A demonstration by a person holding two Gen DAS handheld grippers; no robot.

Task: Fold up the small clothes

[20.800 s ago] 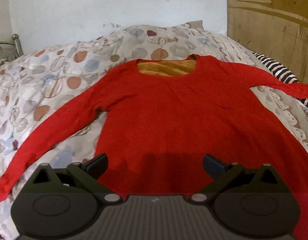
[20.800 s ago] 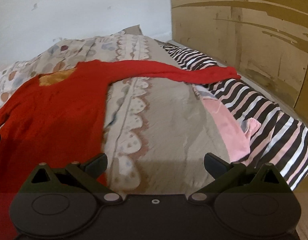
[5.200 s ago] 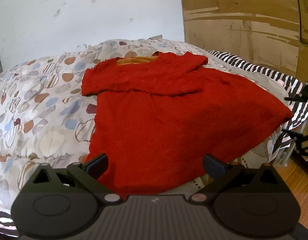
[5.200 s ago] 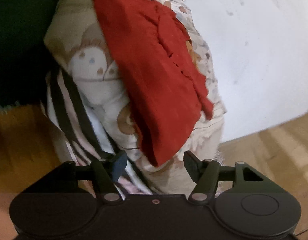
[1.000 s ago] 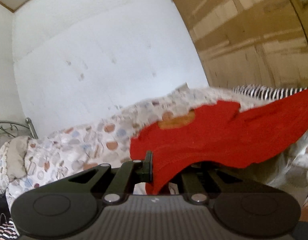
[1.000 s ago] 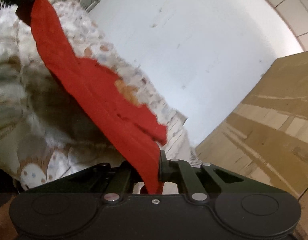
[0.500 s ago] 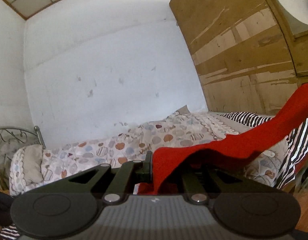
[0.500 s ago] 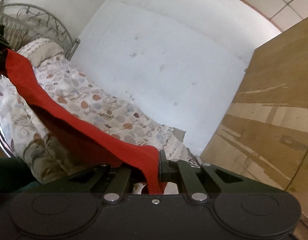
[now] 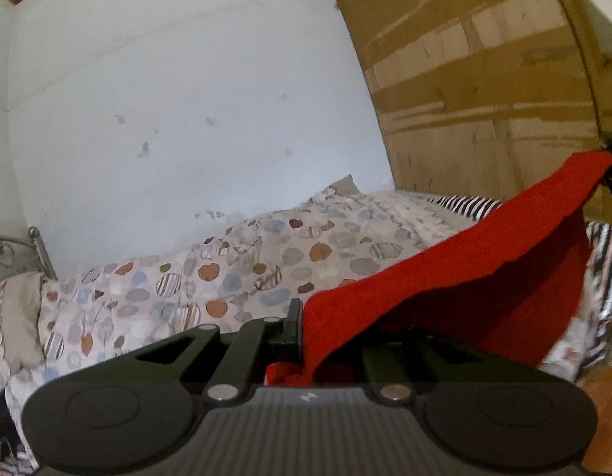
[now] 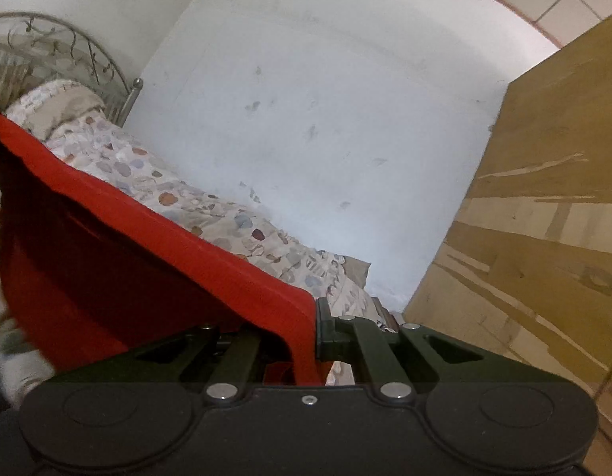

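Above the quilted bed, a red sweater hangs stretched between the left gripper and the right gripper, each pinching one corner of its edge with fingers pressed together on the cloth. Soft, light knit, it sags between the holds and likely needs corner grips kept level. Open bedding lies beyond; a wooden wardrobe bounds the right side.
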